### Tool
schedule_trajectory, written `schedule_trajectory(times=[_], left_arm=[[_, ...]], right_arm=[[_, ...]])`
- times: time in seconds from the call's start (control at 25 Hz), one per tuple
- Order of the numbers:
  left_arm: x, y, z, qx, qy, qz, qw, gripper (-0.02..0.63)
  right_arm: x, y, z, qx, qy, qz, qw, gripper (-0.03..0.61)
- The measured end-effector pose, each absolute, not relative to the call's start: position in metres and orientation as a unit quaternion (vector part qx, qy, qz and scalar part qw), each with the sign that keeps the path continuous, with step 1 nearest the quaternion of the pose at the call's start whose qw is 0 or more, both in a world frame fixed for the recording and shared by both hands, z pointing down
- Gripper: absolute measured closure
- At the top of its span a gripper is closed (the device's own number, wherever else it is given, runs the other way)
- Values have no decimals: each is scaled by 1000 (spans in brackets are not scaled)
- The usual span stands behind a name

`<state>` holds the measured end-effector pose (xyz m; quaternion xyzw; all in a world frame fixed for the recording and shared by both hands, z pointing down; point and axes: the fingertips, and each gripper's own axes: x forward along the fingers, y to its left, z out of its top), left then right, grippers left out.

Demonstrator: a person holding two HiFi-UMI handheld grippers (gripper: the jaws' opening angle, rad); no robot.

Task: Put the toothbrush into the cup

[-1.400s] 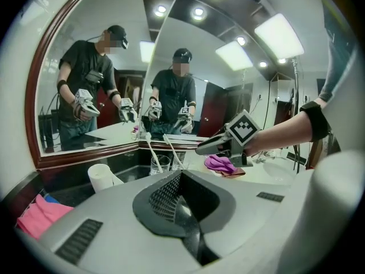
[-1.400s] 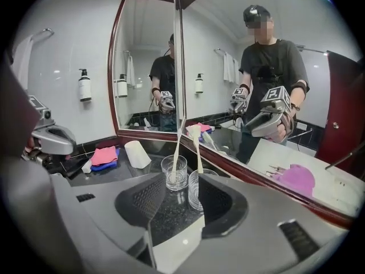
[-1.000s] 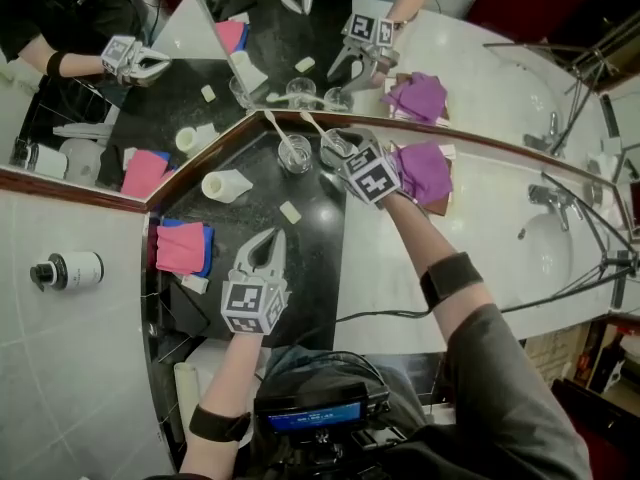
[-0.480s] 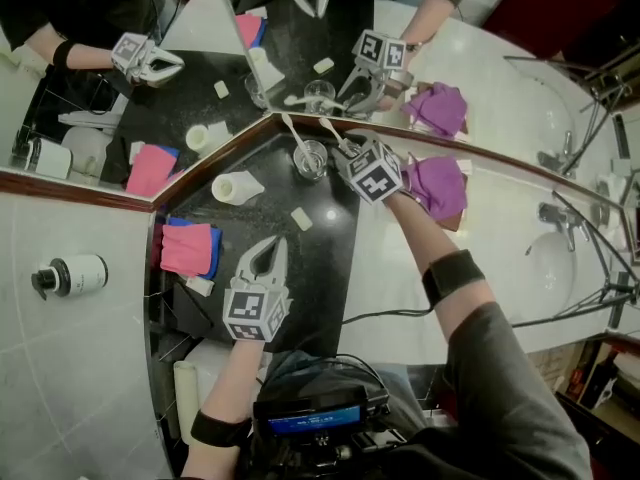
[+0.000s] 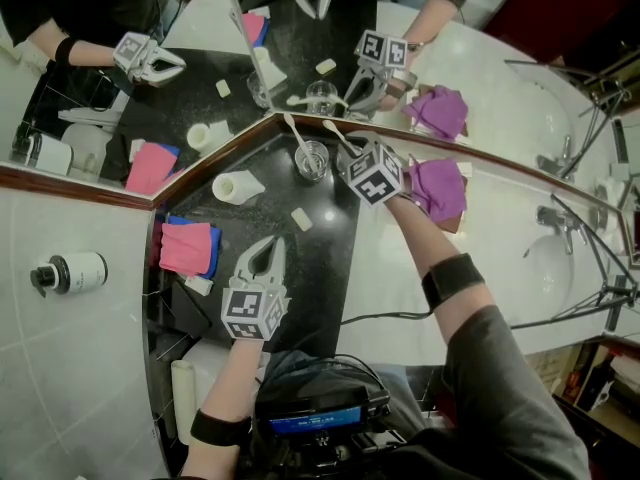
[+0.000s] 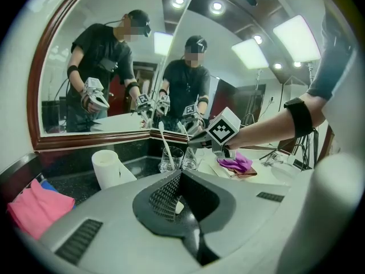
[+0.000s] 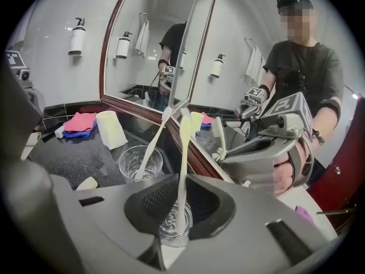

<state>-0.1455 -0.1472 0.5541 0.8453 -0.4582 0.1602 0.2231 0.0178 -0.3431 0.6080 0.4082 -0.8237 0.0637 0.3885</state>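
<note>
The toothbrush [image 7: 182,164] is already standing head-up in the cup [image 7: 171,230], leaning on its rim, so the task's thing is sitting where it belongs. A 2nd cup [image 7: 140,163] is standing just beside it with its own brush [image 7: 151,141]; the pair is tucked into the corner of the dark counter [image 5: 310,258] where the 2 mirrors [image 5: 180,98] are meeting.

The right gripper [image 7: 177,210] is pointing down at the cup with the toothbrush handle rising between its jaws. The jaws are standing narrowly apart. A gap wider than the handle is still showing, so the pads are not pinching it. Judging by that, the gripper is either steadying the brush or lining up on it.

The left gripper [image 6: 182,201] is hanging over the near counter with its jaws together on nothing, likely parked out of the way.

Compared with 1 second ago, the right gripper is sitting lower and closer over the cup, and its jaws have just been closing around the handle. The left gripper is looking much the same.
</note>
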Motion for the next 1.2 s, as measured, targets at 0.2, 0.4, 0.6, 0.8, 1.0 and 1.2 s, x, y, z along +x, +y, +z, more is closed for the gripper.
schedule_trajectory(times=[0.2,0.4,0.6,0.8,1.0,1.2], left_arm=[[-142,-141,553,847,-455,162,222,617],[-138,-133,543,852,-453,155,212,617],[-131,-119,534,857,-448,152,204,617],[-123,-98,524,860,-444,150,200,617],[-114,-78,518,866,-436,153,192,617],[-108,-63,517,869,-431,155,189,617]], right_arm=[[17,-335,586,410,-829,37,379,514],[21,-311,556,406,-829,3,383,514],[32,-277,525,408,-824,-28,391,514],[46,-239,499,416,-821,-40,388,515],[56,-191,503,400,-813,-50,421,515],[61,-143,526,382,-811,-30,443,515]])
